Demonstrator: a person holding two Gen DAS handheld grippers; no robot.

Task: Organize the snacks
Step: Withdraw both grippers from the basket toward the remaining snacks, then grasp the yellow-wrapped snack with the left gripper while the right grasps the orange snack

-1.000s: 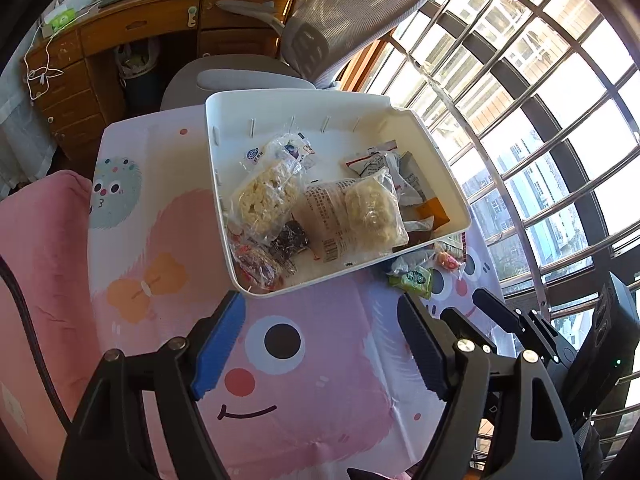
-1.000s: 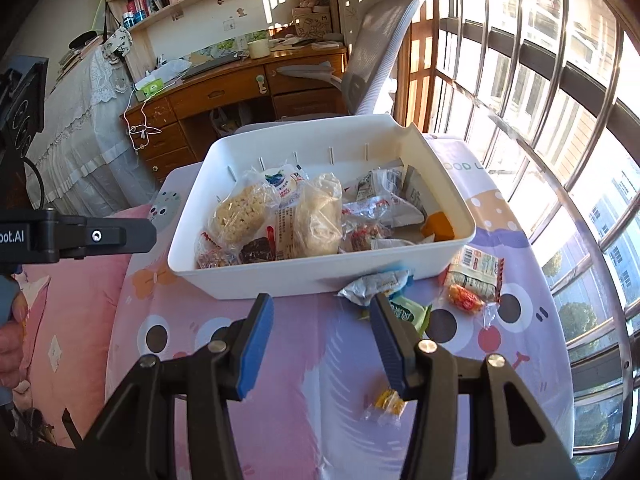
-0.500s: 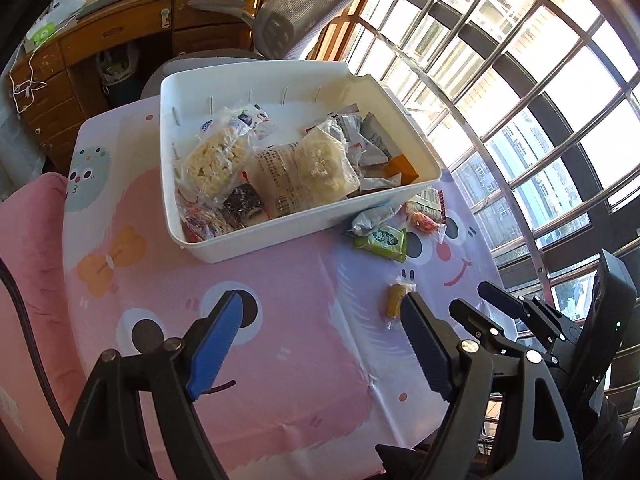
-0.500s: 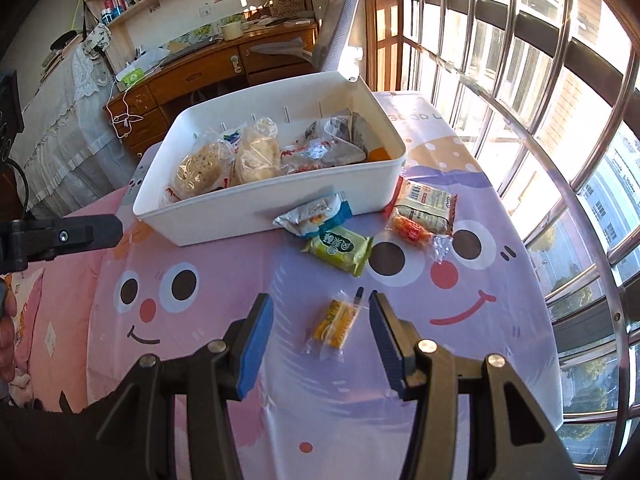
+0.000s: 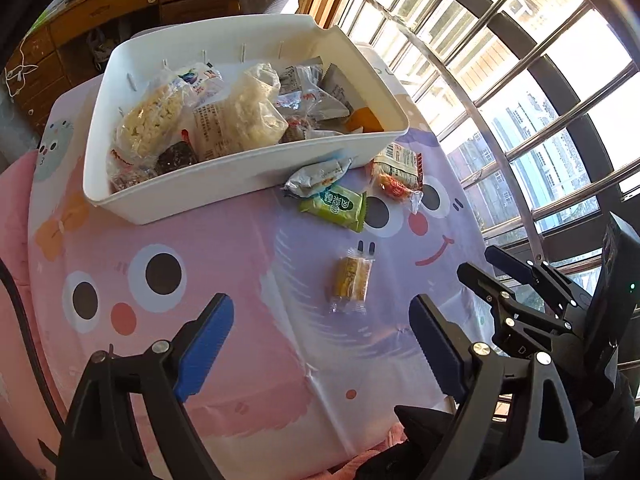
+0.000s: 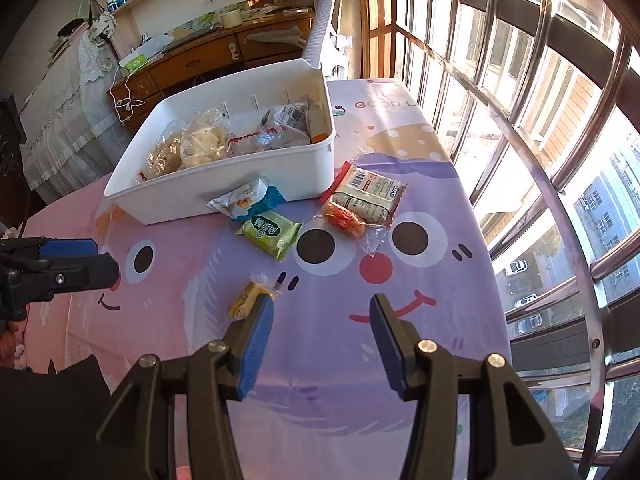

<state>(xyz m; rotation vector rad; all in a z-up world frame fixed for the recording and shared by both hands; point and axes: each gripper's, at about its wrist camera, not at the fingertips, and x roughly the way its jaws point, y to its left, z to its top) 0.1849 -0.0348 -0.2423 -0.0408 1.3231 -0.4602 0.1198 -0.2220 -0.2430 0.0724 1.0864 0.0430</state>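
Open wide and empty on the left gripper [image 5: 320, 344], jaws just widened further, nothing between the blue pads, poised above the cartoon-face tablecloth [image 5: 224, 280]. Seen from the left wrist: small yellow wrapped snack [image 5: 351, 280] lying alone just ahead of the fingertips; green packet [image 5: 335, 207] and silver-and-blue packet [image 5: 318, 172] near the front wall of the white bin [image 5: 224, 178], the silver one touching it; red-and-white noodle-style packet [image 5: 400, 168] by the bin's right corner. Bin already loaded with puffed-rice cakes and other bags. Seen from the right wrist: right gripper [image 6: 322, 344] partly open, holding nothing, its left pad just overlapping the yellow snack [image 6: 245, 298] in view, contact impossible to confirm; left gripper's finger visible at the far left edge. Judged step: reaching for 1 of the 4 loose snacks, most likely the yellow one, with 4 left to put away. Next move probably calls for centring one gripper over that snack, lowering until the pads straddle it, closing gently on the crinkly wrapper, then carrying it over the bin's rim. Readable writing: "GOOD" printed on the tablecloth beyond the bin; Chinese characters on the green packet, too small to read; a barcode on the noodle-style packet.
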